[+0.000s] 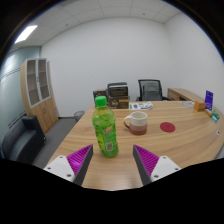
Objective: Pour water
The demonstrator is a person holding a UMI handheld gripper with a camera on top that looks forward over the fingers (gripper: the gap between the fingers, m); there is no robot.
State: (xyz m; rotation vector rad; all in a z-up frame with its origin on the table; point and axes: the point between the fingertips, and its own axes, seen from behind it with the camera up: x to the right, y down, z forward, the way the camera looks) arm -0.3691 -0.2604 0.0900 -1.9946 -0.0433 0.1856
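A green plastic bottle (105, 128) with a green cap and a white-and-green label stands upright on the wooden table (180, 140), just ahead of my fingers and nearer the left one. To its right, a little farther back, sits a white mug (136, 122) with a dark red inside and rim. My gripper (113, 160) is open, its two purple pads (80, 158) spread wide low over the table, with nothing between them. The bottle's base lies just beyond the fingertips.
A red coaster (168, 127) lies on the table right of the mug. Papers and a blue box (208, 100) sit at the far right end. Black office chairs (150, 90) stand behind the table, a dark armchair (22, 140) at left, a wooden cabinet (38, 85) by the wall.
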